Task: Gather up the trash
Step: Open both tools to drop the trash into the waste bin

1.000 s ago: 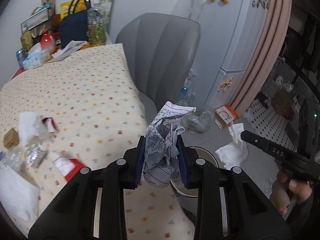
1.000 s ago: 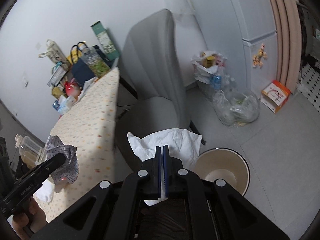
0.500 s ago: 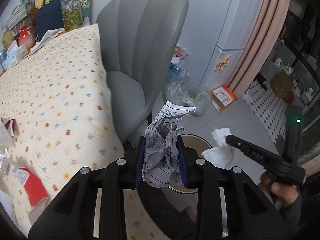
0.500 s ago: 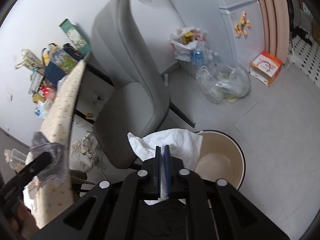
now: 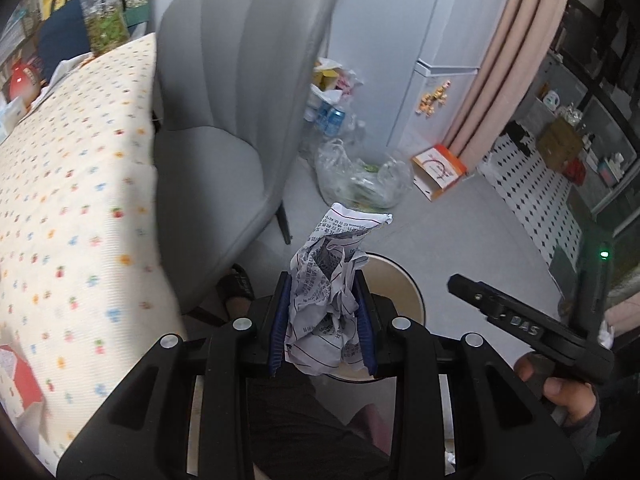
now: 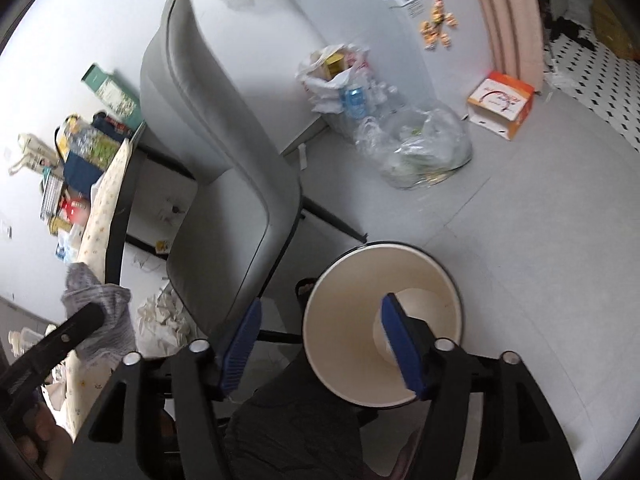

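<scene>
My left gripper is shut on a crumpled ball of printed paper, held over the near edge of a round cream bin on the floor. My right gripper hangs over that bin. Its jaws are opening, the blue pads stand wide apart, and nothing is between them. A pale shape lies at the bin's bottom; whether it is tissue I cannot tell. The right wrist view also shows the paper ball at the left. One right finger shows in the left wrist view.
A grey padded chair stands between the bin and the table with a dotted cloth. A clear bag of rubbish, a white bag of bottles and an orange box sit on the floor by the fridge. A person's dark-trousered leg is below.
The right jaws have gone from shut on a white tissue to wide apart, and the tissue has left them. Both grippers sank towards the bin; the left carried the paper off the table.
</scene>
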Demonstrator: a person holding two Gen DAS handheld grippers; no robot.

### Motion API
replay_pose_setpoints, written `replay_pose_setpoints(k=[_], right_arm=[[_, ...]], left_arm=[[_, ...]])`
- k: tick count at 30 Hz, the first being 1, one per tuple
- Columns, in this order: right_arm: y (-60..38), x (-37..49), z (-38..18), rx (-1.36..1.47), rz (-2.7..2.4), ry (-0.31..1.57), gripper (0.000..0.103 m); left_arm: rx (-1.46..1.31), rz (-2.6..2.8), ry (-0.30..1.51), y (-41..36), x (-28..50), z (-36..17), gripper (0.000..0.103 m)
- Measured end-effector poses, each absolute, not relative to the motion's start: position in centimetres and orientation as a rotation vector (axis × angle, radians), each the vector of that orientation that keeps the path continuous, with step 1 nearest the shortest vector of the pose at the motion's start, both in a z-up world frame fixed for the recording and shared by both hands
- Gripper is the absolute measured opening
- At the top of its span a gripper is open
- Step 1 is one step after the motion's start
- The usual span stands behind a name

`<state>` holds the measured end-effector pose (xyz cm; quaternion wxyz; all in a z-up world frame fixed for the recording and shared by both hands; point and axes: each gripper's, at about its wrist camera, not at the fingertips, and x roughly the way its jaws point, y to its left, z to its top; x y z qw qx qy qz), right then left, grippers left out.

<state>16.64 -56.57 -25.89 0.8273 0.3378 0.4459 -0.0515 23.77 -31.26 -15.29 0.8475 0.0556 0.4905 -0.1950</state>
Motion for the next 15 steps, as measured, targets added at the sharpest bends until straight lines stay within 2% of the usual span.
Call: replay_pose_setpoints(k=[7,8,9,11,12,15], right_arm=[[-60.2,12.4,-23.6,0.726,-0.206,0.889,0.075],[-60.6,11.8,-23.2,0.725,-0.219,0.881,0.075],[-60.9,11.5,-23.0,0.725,-0.227,0.876,0.075],[-61.5,10.7,-22.3,0.724,-0.250,0.863,0.076],[-61.6,10.5,-22.0,0.725,-0.258,0.857,0.076],[-61.4,10.2,-21.5,0.725,-0.257,0.847,0.077]], left_arm=[[0.145,-0.502,1.055,-35.7,23.4,-15.9,0.032],[0.151,-0.514,1.054,-36.2,23.2,-15.8,0.039],[0.158,-0.524,1.048,-36.6,23.0,-15.7,0.055],[0.162,-0.525,1.013,-36.7,22.6,-15.0,0.076],[0.160,-0.520,0.992,-36.5,22.4,-14.6,0.082],[0.127,-0.515,0.962,-35.2,22.5,-13.2,0.090]])
